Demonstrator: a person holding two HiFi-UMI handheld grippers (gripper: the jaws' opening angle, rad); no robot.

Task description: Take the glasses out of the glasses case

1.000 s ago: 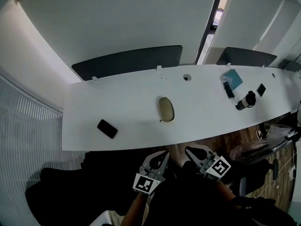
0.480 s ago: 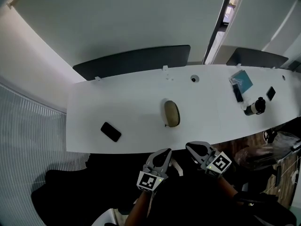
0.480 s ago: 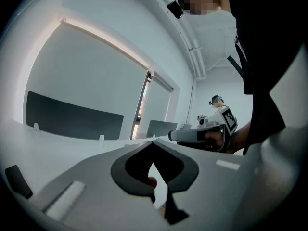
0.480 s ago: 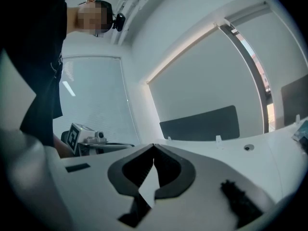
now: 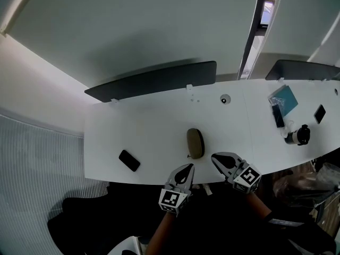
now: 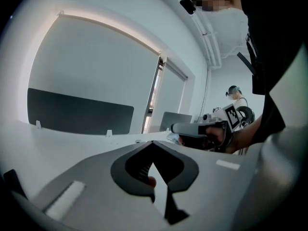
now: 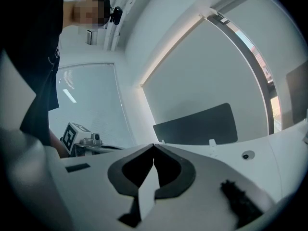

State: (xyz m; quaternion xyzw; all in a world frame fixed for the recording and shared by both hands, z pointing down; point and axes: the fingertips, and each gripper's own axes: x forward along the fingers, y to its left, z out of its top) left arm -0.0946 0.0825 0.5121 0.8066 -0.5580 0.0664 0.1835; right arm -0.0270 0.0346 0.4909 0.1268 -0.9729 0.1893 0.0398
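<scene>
Nearest to me, the left gripper (image 5: pixel 187 168) hangs at the front edge of the table (image 5: pixel 149 126), claw pressed together with nothing in it. The right gripper (image 5: pixel 215 157) is just beside it, its tips over the table edge, claw also pressed together and empty. Neither one is touching anything.

Just past them lies the case (image 5: pixel 195 143), lid shut, flat on the table between the two grippers' lines and close to the front edge. I can't see the glasses, so I take it they're inside.

Here's what worries me. Both claws are closed, so going in like this would only shove the case away, not catch it. It looks smooth and rounded and it lies loose. If I pry the lid without pinning the base, I expect it to skid or flip. And it's near the edge, so a clumsy drag towards me could take it off the table, with the glasses spilling out.

The count:
- **Grippers:** two.
- **Case:** one.
- **Dark flat slabs, phones by the look:** three, one (image 5: pixel 129 160) to the left and two (image 5: pixel 278 116) (image 5: pixel 319 113) far right.
- **Teal booklet:** one (image 5: pixel 283 97).
- **Bottle-like thing:** one (image 5: pixel 298 135).
- **Dark panels behind the table:** two (image 5: pixel 154 81) (image 5: pixel 308 69).
</scene>
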